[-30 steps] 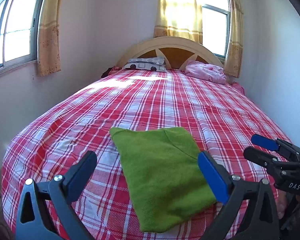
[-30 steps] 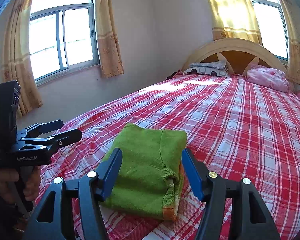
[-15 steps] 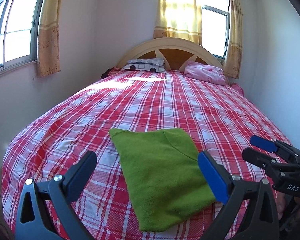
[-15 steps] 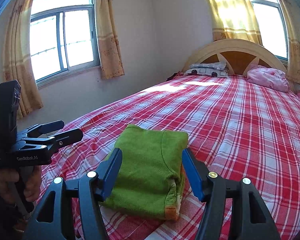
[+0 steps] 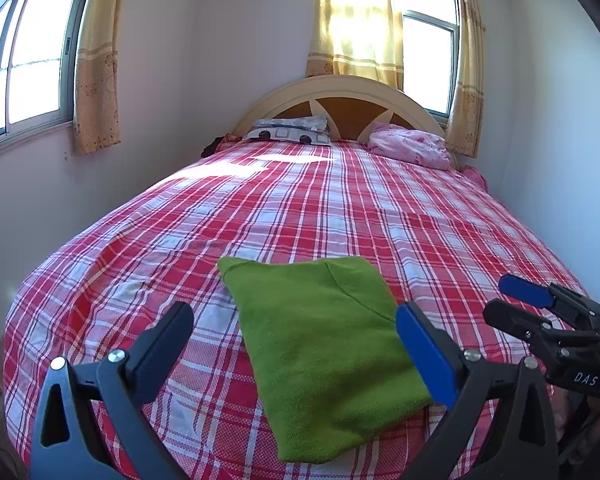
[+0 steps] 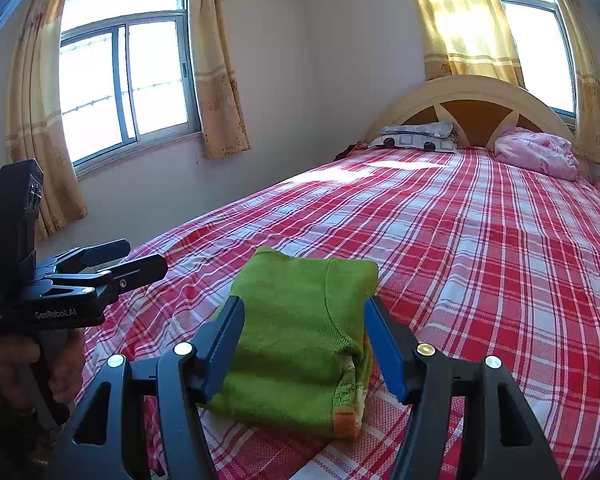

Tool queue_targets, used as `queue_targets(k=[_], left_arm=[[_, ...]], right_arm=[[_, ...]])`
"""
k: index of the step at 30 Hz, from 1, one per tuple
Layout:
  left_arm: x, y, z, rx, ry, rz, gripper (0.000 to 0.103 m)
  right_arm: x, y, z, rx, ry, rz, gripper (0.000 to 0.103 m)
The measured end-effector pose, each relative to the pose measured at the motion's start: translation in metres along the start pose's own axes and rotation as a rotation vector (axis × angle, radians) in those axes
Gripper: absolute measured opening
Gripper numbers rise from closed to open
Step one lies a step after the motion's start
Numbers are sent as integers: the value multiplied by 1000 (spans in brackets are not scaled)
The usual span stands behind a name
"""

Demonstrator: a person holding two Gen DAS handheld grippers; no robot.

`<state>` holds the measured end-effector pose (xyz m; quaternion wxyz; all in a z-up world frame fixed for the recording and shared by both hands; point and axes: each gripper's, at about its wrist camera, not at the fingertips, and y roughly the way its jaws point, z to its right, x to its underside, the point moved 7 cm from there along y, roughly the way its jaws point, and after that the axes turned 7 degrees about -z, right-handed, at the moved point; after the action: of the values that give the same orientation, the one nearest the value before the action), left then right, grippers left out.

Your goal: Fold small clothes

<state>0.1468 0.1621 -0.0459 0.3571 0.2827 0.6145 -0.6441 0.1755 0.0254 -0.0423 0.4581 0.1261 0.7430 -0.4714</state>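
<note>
Risk at this moment lies mostly in disturbing a fold that already looks finished. The green sweater (image 5: 324,336) lies as a compact folded stack on the red plaid bedspread (image 5: 340,208), near the foot edge of the bed, with an orange cuff (image 6: 346,424) peeking out at its near corner in the right wrist view. Both tools hang above and just short of it: the left gripper (image 5: 296,344) has its fingers spread wide with nothing between them, and the right gripper (image 6: 304,344) is likewise released, its blue pads (image 6: 384,348) standing to either side of the stack without visibly pressing it. If another fold is intended, a pinch that catches only the top layer would probably peel the bundle apart, since knit layers slide over each other easily. A low sweep with either tool could snag the loose cuff or drag the whole stack, and because it sits close to the mattress edge, a pull toward the person might tip it off the bed. The bedspread is soft and slightly wrinkled, so a deep pinch could also gather the plaid cloth along with the sweater. The pillows (image 5: 288,130) and pink bundle (image 5: 410,148) at the headboard are well apart and pose no hazard.
</note>
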Motion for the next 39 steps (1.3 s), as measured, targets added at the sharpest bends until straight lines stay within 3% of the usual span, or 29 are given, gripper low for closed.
queue_targets(k=[30,39], left_arm=[[0,0,3,1,25,-16,103],[-1,4,-5,-31,12,-21,103]], right_arm=[[-1,-5,-4,6,5,28,63],[-2,-5,-6,3,4,31,63]])
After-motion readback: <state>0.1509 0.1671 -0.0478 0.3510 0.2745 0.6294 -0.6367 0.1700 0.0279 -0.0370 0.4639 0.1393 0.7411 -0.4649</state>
